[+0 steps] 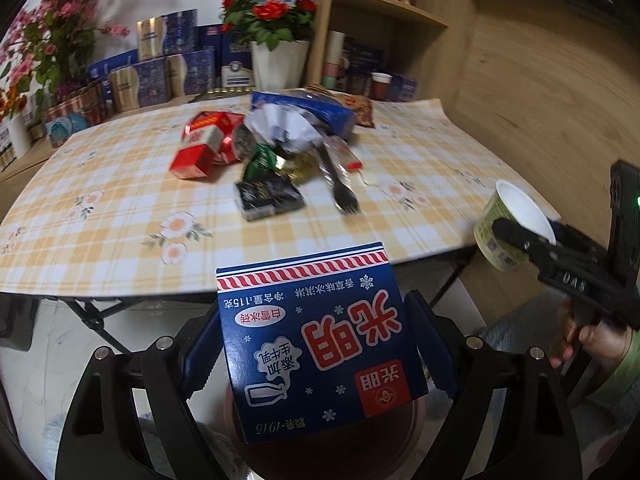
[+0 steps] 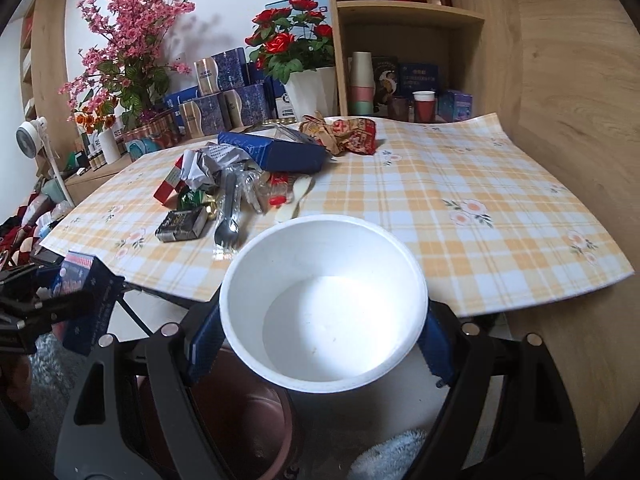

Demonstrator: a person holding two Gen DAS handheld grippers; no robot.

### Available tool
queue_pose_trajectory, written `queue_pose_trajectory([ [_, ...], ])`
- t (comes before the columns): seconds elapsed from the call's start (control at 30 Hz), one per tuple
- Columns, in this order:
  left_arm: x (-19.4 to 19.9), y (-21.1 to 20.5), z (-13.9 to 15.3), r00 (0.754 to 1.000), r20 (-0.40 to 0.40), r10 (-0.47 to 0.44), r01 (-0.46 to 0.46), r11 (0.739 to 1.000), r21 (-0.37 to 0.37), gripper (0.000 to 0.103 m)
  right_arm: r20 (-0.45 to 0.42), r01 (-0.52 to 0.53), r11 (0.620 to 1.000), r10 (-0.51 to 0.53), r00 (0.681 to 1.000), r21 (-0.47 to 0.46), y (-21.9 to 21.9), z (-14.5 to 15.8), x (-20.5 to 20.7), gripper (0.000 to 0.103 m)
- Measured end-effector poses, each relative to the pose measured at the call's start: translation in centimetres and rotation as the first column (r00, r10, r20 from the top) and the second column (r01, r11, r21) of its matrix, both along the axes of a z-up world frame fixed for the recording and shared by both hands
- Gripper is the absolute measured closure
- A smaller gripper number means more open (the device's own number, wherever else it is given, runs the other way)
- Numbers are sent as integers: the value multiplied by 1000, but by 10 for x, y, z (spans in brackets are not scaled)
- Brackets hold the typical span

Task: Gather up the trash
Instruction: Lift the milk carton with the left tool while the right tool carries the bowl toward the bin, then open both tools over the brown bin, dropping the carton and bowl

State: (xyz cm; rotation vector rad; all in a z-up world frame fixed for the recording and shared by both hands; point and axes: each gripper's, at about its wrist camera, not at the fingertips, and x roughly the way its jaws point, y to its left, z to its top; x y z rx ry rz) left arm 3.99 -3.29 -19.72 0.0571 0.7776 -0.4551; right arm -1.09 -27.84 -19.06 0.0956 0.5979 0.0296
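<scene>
Left wrist view: left gripper [image 1: 320, 344] clamped on a blue ice-cream carton [image 1: 320, 344], blue pads pressing both sides, carton upright-ish w/ print upside down, held off the near edge of the table [image 1: 100, 248] and above a dark reddish bin [image 1: 332, 452] on the floor. Right wrist view: right gripper [image 2: 322, 332] closed on a white paper cup [image 2: 324, 308], open mouth facing the cam, inside empty; pads on either side of the cup wall. Cup also sits past the table's near edge, over the same reddish bin [image 2: 248, 432]. From the left cam the cup [image 1: 510, 224] shows a green printed outside, pinched by the other gripper at far right. Rest of the trash still on the checked tablecloth, mid-table pile: red box [image 1: 192, 156], black packet [image 1: 268, 196], black plastic fork [image 1: 336, 184] in clear wrap, crumpled white paper [image 1: 280, 124], long blue box [image 1: 308, 108], brown/red wrapper [image 2: 344, 134] behind it. Potted red roses [image 1: 276, 20] & stacked blue tins behind the table.
</scene>
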Motion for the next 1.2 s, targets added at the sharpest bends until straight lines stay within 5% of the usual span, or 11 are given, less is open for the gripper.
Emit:
queue_pose_trajectory([
  [0.47, -9, -25, -54, 985, -131, -109, 120, 990, 78, 20, -1, 27, 1000, -27, 1000, 13, -7, -3, -20, 22],
  [0.83, 17, -48, -110, 937, -327, -122, 160, 983, 93, 20, -50, 27, 999, -25, 998, 43, -14, -19, -12, 22],
  [1.2, 26, -72, -150, 889, -423, -178, 223, 973, 59, 20, -83, 36, 997, -30, 996, 71, -21, -28, -7, 22],
])
